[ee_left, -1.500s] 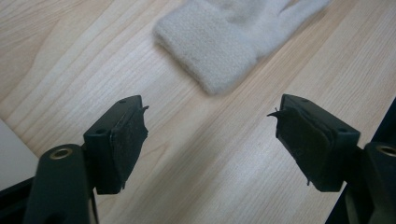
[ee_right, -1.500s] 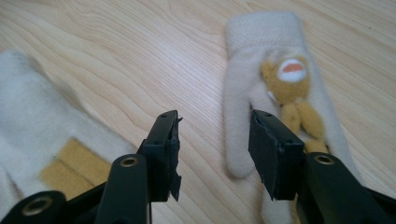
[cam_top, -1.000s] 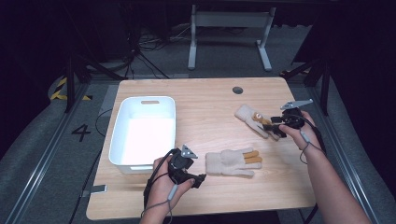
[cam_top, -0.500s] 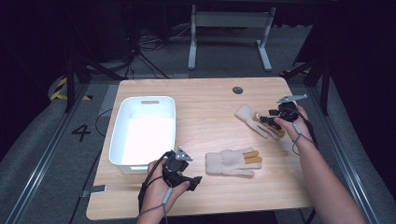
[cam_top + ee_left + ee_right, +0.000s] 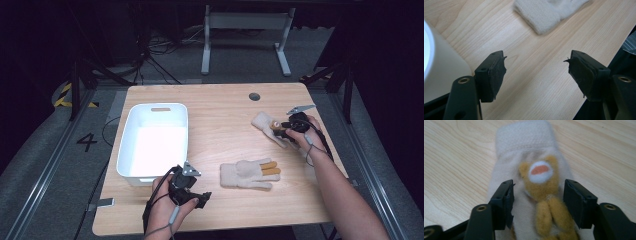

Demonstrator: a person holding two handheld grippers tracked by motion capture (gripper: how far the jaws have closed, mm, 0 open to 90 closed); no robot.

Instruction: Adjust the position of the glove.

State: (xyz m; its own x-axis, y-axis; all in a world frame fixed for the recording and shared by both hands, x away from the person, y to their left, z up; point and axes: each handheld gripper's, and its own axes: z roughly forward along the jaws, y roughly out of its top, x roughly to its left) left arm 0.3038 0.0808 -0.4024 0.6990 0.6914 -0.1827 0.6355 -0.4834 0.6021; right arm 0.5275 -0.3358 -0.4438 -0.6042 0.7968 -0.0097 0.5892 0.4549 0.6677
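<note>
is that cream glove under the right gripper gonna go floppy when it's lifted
Probably floppy: the cream glove looks like soft fleece lying flat on the table, so unpinched parts would likely droop. Likely light for its size. The fuzzy bear patch between the right gripper pads should give grip, not slip.

Two cream gloves on the wooden table [image 5: 220, 107] — one glove [image 5: 249, 174] lying flat near the middle, the other glove [image 5: 266, 126] under the right gripper [image 5: 281, 131]. White bin [image 5: 153, 141] at the left — left gripper [image 5: 199, 196] just in front of it, holding nothing.
</note>
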